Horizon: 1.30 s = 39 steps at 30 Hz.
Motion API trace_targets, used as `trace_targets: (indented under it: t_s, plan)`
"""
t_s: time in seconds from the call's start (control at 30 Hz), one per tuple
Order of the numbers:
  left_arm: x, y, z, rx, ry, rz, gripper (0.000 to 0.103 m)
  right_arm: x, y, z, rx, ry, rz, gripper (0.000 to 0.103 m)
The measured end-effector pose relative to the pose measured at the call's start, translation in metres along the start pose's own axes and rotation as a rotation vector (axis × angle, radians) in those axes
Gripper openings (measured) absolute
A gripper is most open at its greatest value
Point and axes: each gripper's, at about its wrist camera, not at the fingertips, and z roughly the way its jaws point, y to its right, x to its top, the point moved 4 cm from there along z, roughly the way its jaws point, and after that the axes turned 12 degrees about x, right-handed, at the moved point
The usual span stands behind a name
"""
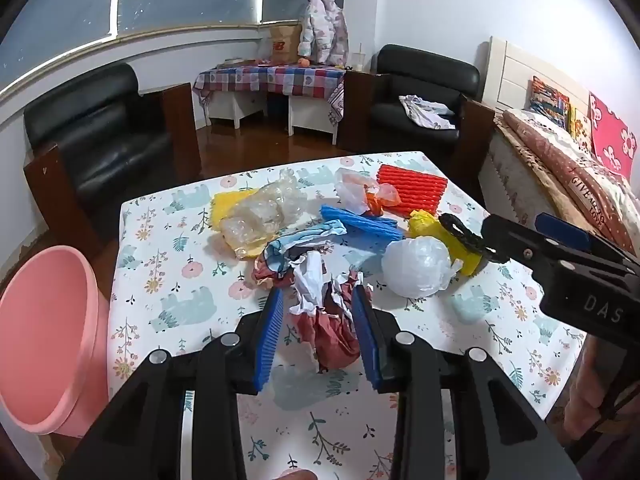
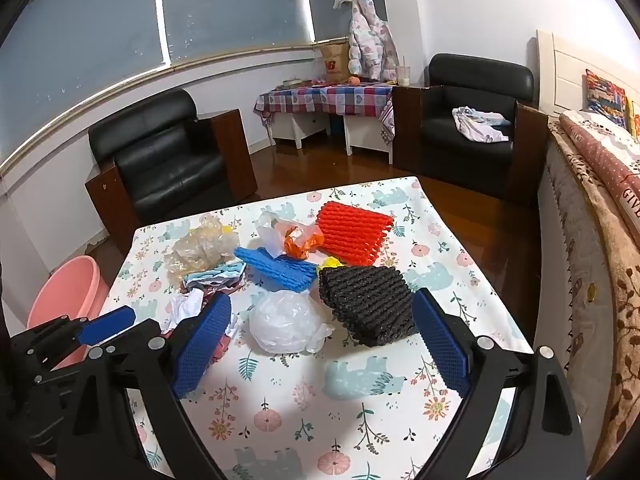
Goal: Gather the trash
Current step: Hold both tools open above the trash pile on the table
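Observation:
Trash lies in a heap on the floral table (image 1: 180,300). My left gripper (image 1: 320,300) has its blue pads on both sides of a crumpled red-and-white paper (image 1: 332,320), pads partly closed around it; contact is unclear. My right gripper (image 2: 316,320) is open wide above a white plastic bag (image 2: 286,320) and a black foam net (image 2: 368,304). It also shows in the left wrist view (image 1: 472,236). Further back lie a blue foam net (image 2: 276,268), a red foam net (image 2: 354,232), clear plastic (image 2: 196,256) and an orange wrapper (image 2: 298,242).
A pink basin (image 1: 44,344) stands on the floor left of the table, also in the right wrist view (image 2: 68,296). Black armchairs (image 2: 160,156) stand beyond the table. A bed (image 2: 592,208) runs along the right side.

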Motion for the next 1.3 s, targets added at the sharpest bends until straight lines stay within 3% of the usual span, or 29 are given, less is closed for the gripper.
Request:
trace_targets:
  t_s: [0.67, 1.3]
  plan:
    - [-0.005, -0.007, 0.006, 0.002, -0.031, -0.031, 0.036, -0.012, -0.002, 0.007, 0.029, -0.022, 0.009, 0.092]
    - [-0.005, -0.005, 0.009, 0.009, -0.042, -0.027, 0.036, -0.008, -0.001, -0.003, 0.017, 0.022, 0.013, 0.092]
